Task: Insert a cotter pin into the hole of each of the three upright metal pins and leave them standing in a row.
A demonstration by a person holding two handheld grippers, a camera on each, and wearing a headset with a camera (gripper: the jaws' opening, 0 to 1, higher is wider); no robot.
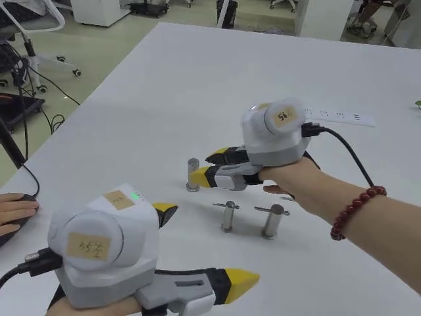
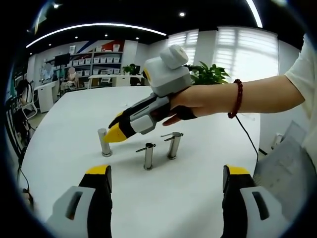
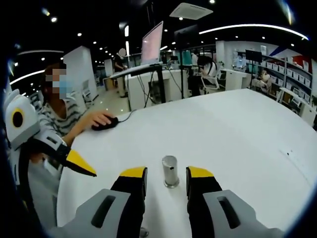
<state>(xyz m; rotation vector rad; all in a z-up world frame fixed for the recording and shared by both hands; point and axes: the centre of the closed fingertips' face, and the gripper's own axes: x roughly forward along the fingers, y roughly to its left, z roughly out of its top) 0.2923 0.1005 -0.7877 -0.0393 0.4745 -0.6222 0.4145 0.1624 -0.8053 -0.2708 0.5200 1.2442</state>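
1. Setting: an open office with desks, monitors and swivel chairs. The work lies on a broad white table (image 1: 197, 79), with a power strip (image 1: 339, 116) at its far side. Another person's hand (image 1: 13, 212) rests on a mouse at the left edge.
2. Left metal pin (image 1: 193, 174): upright, at the left end of the row. Its top is bare and no cotter pin shows through it. This is judged to be the one insertion still to do.
3. Middle metal pin (image 1: 227, 217): upright, with the middle cotter pin (image 1: 225, 205) crosswise through its head. Judged complete.
4. Right metal pin (image 1: 272, 222): upright, just beside the middle one, with the right cotter pin (image 1: 271, 210) through its top. Judged complete, so two of three are done. The three stand in a loose row, the bare one set a little apart.
5. Left gripper (image 2: 168, 171): held low and near the person, well short of the pins and pointing towards them. Its jaws are spread wide with nothing between them.
6. Right gripper (image 1: 204, 167): reaches in from the right, the wrist wearing a red bead bracelet (image 1: 355, 205). Its yellow tips are level with the bare pin. Its own view shows the jaws parted and framing that pin without clear contact. No cotter pin can be made out in them.
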